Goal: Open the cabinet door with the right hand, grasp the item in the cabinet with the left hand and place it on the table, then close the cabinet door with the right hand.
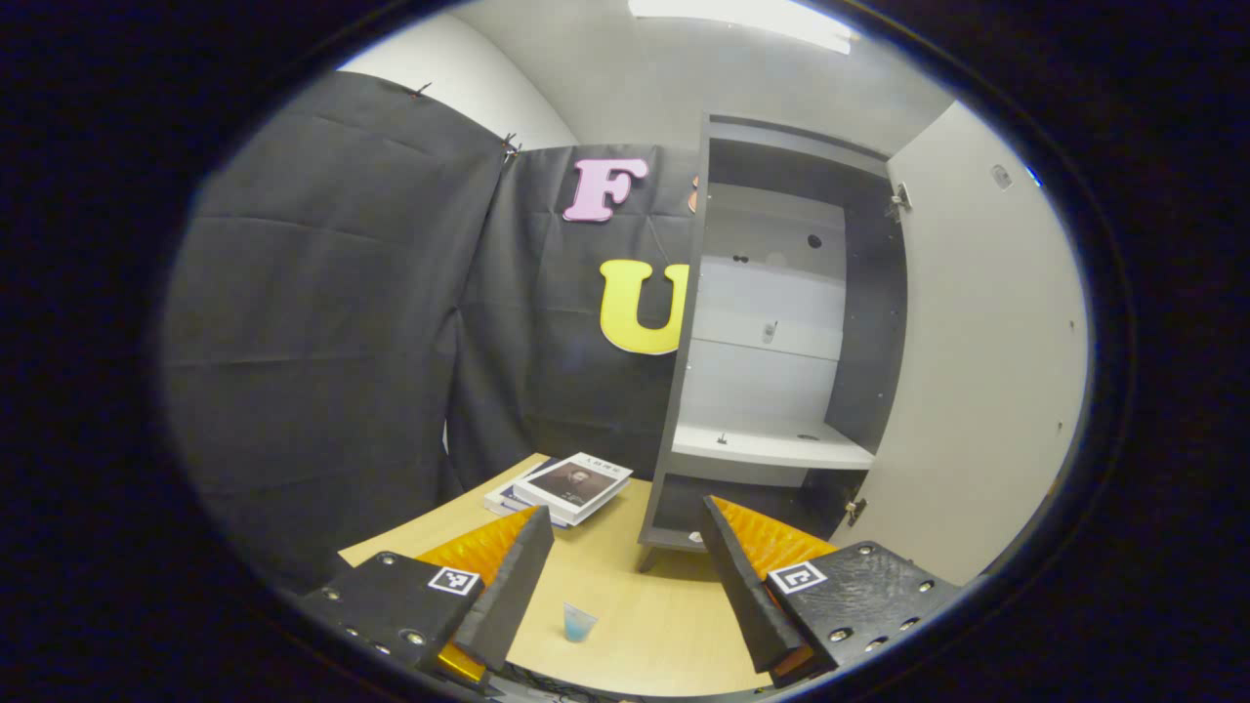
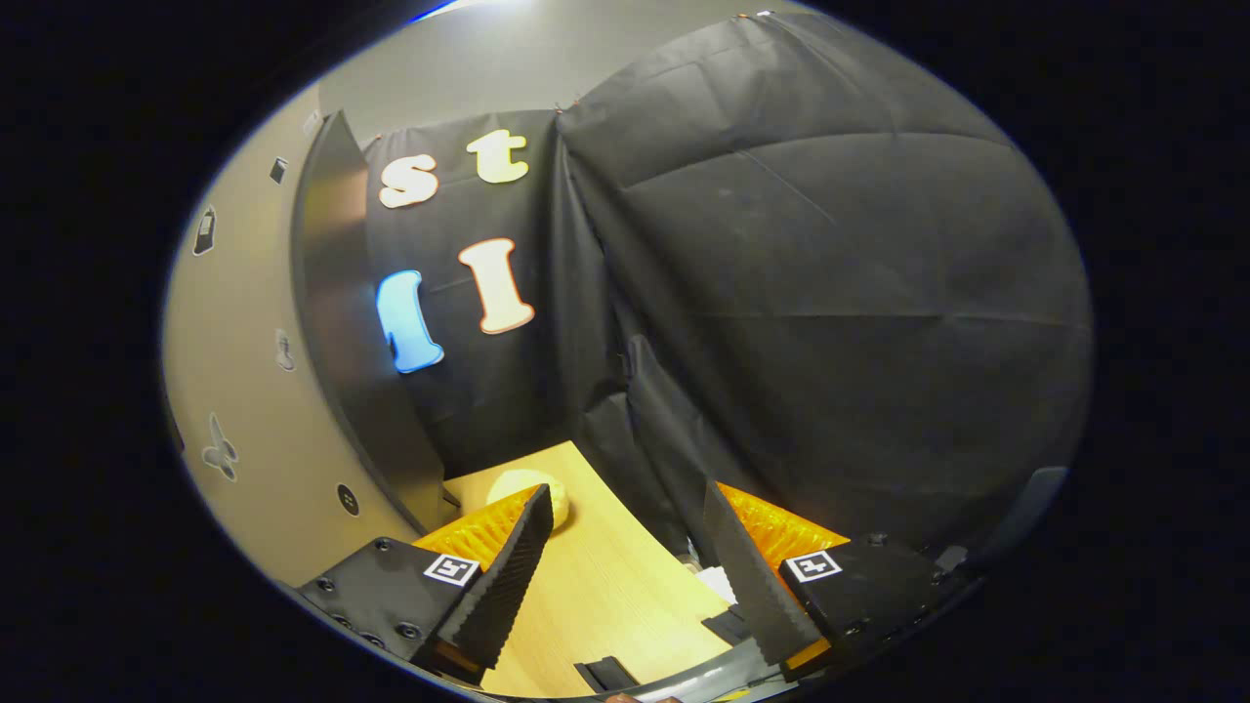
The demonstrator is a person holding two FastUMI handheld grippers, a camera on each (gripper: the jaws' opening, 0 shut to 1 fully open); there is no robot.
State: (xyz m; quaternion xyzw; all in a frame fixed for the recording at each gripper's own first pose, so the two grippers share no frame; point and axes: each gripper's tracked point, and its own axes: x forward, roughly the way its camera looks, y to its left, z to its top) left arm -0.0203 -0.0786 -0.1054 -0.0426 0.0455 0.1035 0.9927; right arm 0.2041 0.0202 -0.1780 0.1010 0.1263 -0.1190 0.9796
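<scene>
Left gripper view, left to right. Left gripper (image 1: 625, 571) at the bottom of the frame, fingers (image 1: 508, 586) spread wide, pinching nothing. Wooden surface (image 1: 664, 625) beneath. Stack of books (image 1: 562, 488) lies at lower centre-left, on the far part of the surface near the black cloth wall. Small blue cup (image 1: 578, 622) stands upright on the surface, between the two fingers in the frame but apart from both. Right of centre: cabinet (image 1: 781, 342) standing open, pale shelf (image 1: 771, 444) bare. Cabinet door (image 1: 977, 371) swung out at the right of the frame, its inner face pale.

Right gripper view, left to right. The door's pale face at the left edge of the frame, dark edge beside it. Right gripper (image 2: 625, 576) at the bottom, fingers spread, pinching nothing. Pale round object (image 2: 542, 488) rests on the surface just behind the left finger; cannot tell what it is.
</scene>
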